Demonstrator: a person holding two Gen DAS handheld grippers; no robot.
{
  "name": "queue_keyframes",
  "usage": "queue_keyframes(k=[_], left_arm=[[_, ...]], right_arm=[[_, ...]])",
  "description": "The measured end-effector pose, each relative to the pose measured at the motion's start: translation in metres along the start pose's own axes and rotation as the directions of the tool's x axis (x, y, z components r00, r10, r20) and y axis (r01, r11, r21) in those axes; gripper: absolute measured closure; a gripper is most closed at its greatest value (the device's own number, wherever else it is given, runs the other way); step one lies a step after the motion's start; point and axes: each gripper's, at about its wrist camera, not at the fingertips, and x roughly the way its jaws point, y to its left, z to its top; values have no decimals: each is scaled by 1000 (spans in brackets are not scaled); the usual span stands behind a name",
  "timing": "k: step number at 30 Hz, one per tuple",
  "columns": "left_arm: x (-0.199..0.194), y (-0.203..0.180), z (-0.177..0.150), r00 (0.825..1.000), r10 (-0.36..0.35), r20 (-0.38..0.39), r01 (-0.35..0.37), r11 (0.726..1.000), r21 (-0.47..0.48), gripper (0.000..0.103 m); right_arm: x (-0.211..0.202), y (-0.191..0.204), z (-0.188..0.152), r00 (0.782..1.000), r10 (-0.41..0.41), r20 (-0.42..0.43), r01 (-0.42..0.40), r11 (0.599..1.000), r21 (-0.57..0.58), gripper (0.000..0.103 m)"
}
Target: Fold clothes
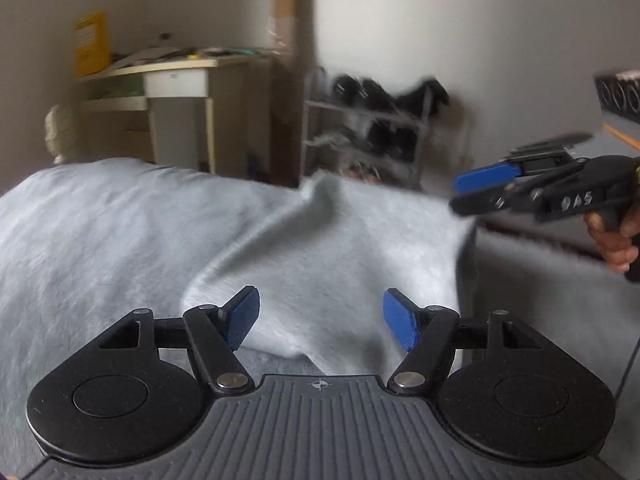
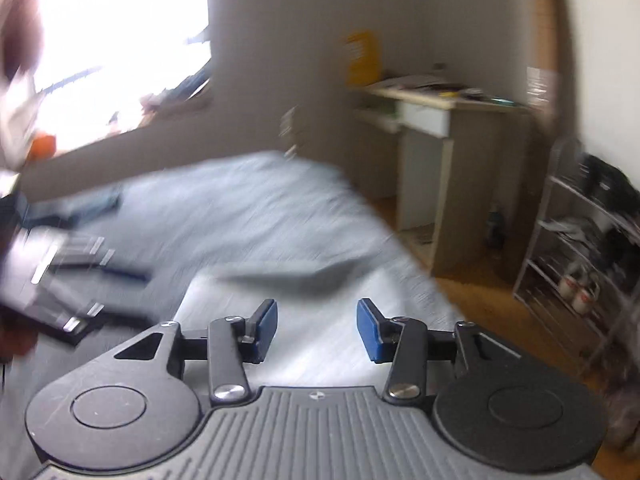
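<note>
Your left hand-held gripper stands wide, both blue pads clear of the single pale grey garment rumpled on the bed just ahead of it. Your right hand-held gripper is also parted, holding nothing, above the same cloth near the bed's right edge. Beyond that edge lies bare wooden floor, then one desk and one shoe rack. The right-wrist view is blurred, so its left side cannot be read.
</note>
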Motion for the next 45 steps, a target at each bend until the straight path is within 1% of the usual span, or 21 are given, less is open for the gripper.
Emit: queue_keyframes(k=[2,3,6,9,11,14,16,19,22,26,28,30,32,33,35,38,40,42,43,44,45], left_arm=[[24,-3,-15,996,13,-91,-14,1000,-8,34],[25,-1,-18,995,11,-99,-14,999,-30,34],[21,6,-25,995,-4,-103,-7,994,-106,35],[-3,8,-30,996,1,-84,-10,994,-113,34],[-21,10,-40,997,-20,-79,8,989,-151,33],[-41,6,-60,992,-47,-113,19,972,-235,33],[-50,6,-76,987,-66,-145,26,963,-267,33],[-64,3,-92,983,-63,-172,15,963,-269,33],[-81,4,-100,984,-35,-175,-11,968,-252,33],[-98,20,-110,986,3,-168,-49,962,-270,33],[-102,26,-116,985,15,-175,-68,952,-299,33],[-104,31,-122,983,20,-182,-81,939,-334,33],[-106,34,-127,983,22,-183,-88,928,-361,33],[-107,33,-129,984,21,-178,-87,925,-371,33],[-110,31,-132,985,18,-169,-84,917,-389,33],[-115,30,-138,988,13,-155,-77,905,-417,32],[-121,30,-144,990,9,-144,-72,897,-436,32],[-129,34,-151,991,13,-131,-72,888,-455,32],[-134,36,-155,992,17,-126,-74,882,-464,32],[-138,38,-159,992,21,-121,-76,877,-474,32],[-143,41,-163,993,25,-115,-78,873,-482,32]], right_arm=[[34,9,-26,987,-75,-142,63,994,-87,66],[49,11,-41,974,-119,-192,94,987,-134,71],[52,11,-47,975,-153,-162,129,981,-148,71],[30,18,-24,977,-181,-113,164,975,-150,71],[13,23,-7,985,-164,-47,157,979,-132,71],[18,44,24,998,-67,11,68,987,-142,71],[41,64,42,1000,31,5,-30,987,-156,71],[106,96,49,993,77,-95,-96,972,-213,71],[166,107,36,973,50,-226,-99,972,-212,70],[138,98,49,990,20,-140,-29,998,-63,68],[110,109,46,997,0,-79,-7,997,-81,66],[89,127,40,999,-35,-33,30,988,-153,47],[92,157,34,996,-92,-23,80,950,-303,44],[102,174,31,992,-125,-35,101,914,-393,42],[124,207,24,979,-197,-52,134,815,-564,37],[165,240,3,939,-341,-34,196,616,-763,37],[187,247,-1,913,-408,-11,241,560,-793,37],[203,239,7,888,-458,-44,275,604,-748,41],[211,234,13,874,-482,-64,294,629,-719,51],[215,228,19,867,-491,-84,310,664,-681,67],[213,220,27,874,-473,-108,317,726,-611,74]])
